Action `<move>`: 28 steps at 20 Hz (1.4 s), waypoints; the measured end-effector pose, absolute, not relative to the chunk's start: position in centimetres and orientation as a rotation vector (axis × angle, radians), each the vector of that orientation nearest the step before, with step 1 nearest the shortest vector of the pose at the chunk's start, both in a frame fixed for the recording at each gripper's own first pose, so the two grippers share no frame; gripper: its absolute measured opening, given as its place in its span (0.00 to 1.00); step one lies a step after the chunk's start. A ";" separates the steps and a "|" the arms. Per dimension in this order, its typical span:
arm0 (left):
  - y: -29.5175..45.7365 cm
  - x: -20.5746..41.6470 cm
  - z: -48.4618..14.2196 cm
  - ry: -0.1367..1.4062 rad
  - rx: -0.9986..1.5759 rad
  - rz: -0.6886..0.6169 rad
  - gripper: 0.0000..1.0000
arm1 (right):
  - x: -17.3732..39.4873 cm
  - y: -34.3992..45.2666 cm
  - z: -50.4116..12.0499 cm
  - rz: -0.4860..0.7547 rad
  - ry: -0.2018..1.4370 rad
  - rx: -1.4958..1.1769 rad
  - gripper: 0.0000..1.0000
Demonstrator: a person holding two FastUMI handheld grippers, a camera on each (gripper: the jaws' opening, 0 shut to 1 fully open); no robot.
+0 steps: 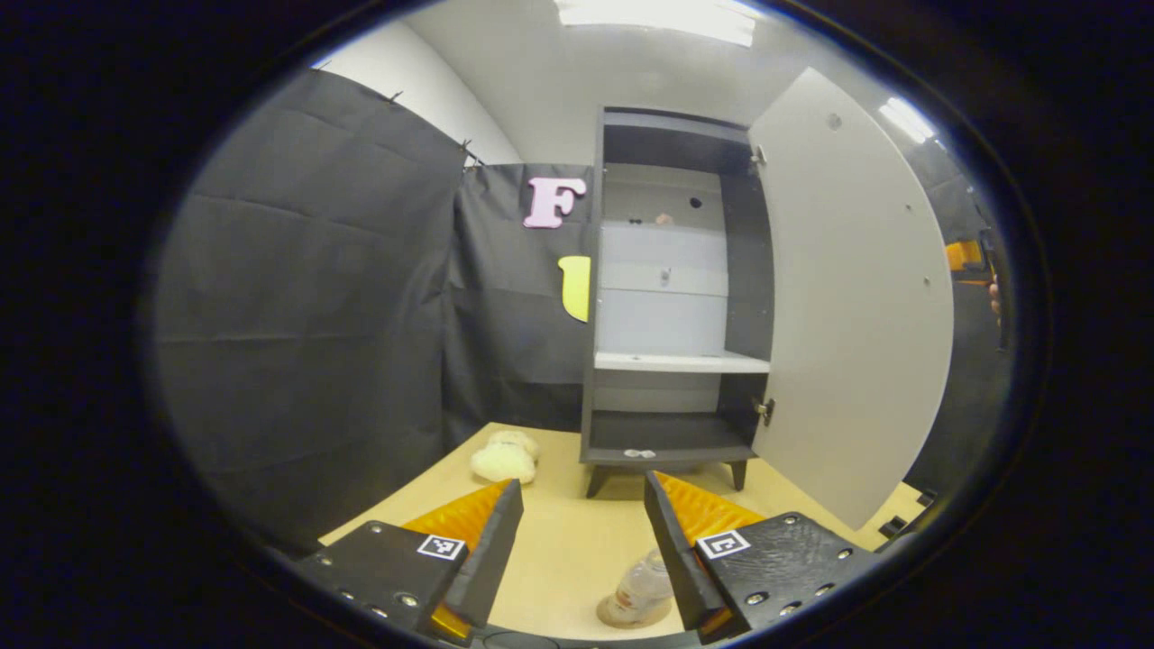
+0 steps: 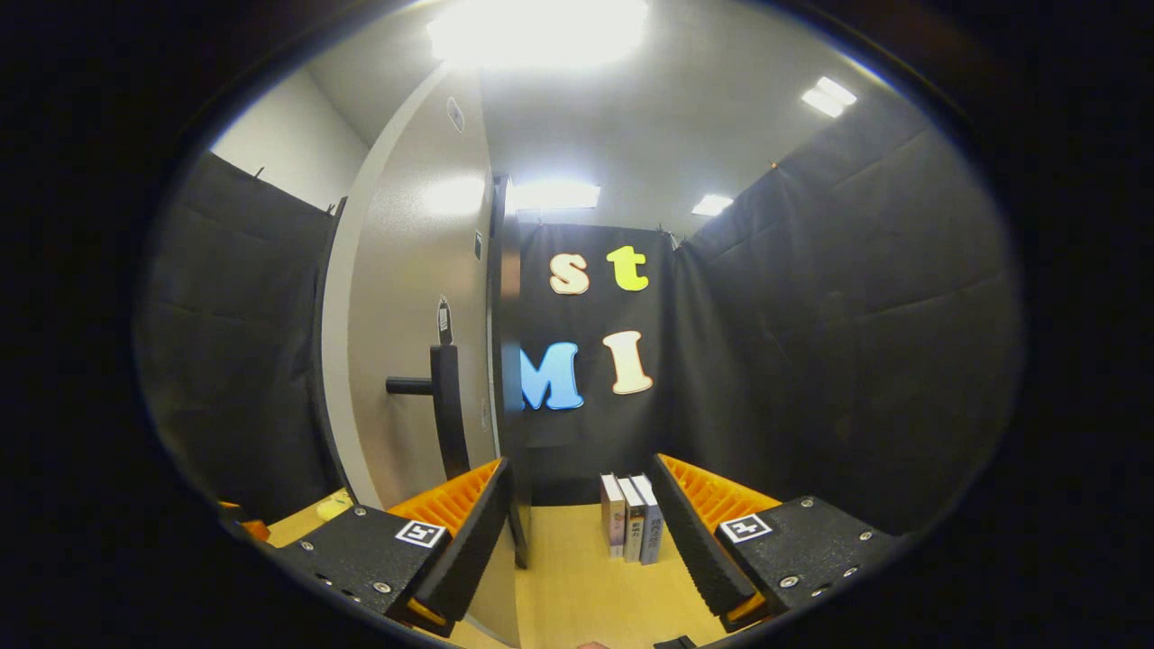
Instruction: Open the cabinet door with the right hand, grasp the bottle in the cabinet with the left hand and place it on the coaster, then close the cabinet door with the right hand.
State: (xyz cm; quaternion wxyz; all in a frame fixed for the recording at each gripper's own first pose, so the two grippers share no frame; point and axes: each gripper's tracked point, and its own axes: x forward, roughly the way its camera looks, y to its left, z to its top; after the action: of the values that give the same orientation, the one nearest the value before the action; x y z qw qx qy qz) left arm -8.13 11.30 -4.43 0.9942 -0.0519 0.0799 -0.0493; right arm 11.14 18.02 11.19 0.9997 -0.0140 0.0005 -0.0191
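Bright ceiling-panel glare, fisheye-warped edges

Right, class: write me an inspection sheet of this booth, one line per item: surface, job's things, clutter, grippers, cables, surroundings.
Surface: light wooden tabletop, bare between the fingers.
Job's things: cabinet stands with its door swung open and shelves bare; the door's dark handle faces the right gripper view. The bottle stands upright on the coaster, in front of the cabinet.
Clutter: pale plush toy left of the cabinet; a row of books upright by the wall.
Grippers: left gripper open above the table, empty; right gripper open, empty, beside the door edge.
Cables: nothing seen.
Surroundings: black cloth walls, ceiling lights.
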 end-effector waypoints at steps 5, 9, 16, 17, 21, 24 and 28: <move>15.1 -5.7 -4.0 0.136 -0.074 -0.103 0.77 | 11.2 17.5 11.4 -0.124 -0.012 -0.031 0.93; 16.7 -4.5 -5.0 0.145 -0.093 -0.117 0.81 | 10.9 16.9 11.5 -0.180 -0.017 -0.047 0.92; 19.0 -3.3 -7.0 0.164 -0.103 -0.133 0.78 | 10.6 18.0 11.4 -0.193 -0.016 -0.036 0.92; 19.3 -3.2 -7.1 0.165 -0.107 -0.134 0.77 | 10.5 18.2 11.4 -0.192 -0.016 -0.037 0.92; 21.3 -3.0 -8.3 0.172 -0.111 -0.131 0.77 | 10.6 19.4 11.4 -0.168 -0.020 -0.035 0.92; 23.0 -3.0 -8.7 0.170 -0.105 -0.126 0.75 | 10.7 20.6 11.4 -0.142 -0.027 -0.037 0.92; 25.5 -3.2 -8.8 0.164 -0.102 -0.112 0.77 | 11.3 22.4 11.2 -0.089 -0.027 -0.019 0.92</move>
State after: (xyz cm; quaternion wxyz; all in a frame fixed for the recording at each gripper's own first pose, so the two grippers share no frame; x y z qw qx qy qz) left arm -3.19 25.55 -8.80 0.9938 -0.0510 0.0816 -0.0560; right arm 11.28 22.42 11.17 0.9989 -0.0094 -0.0136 -0.0446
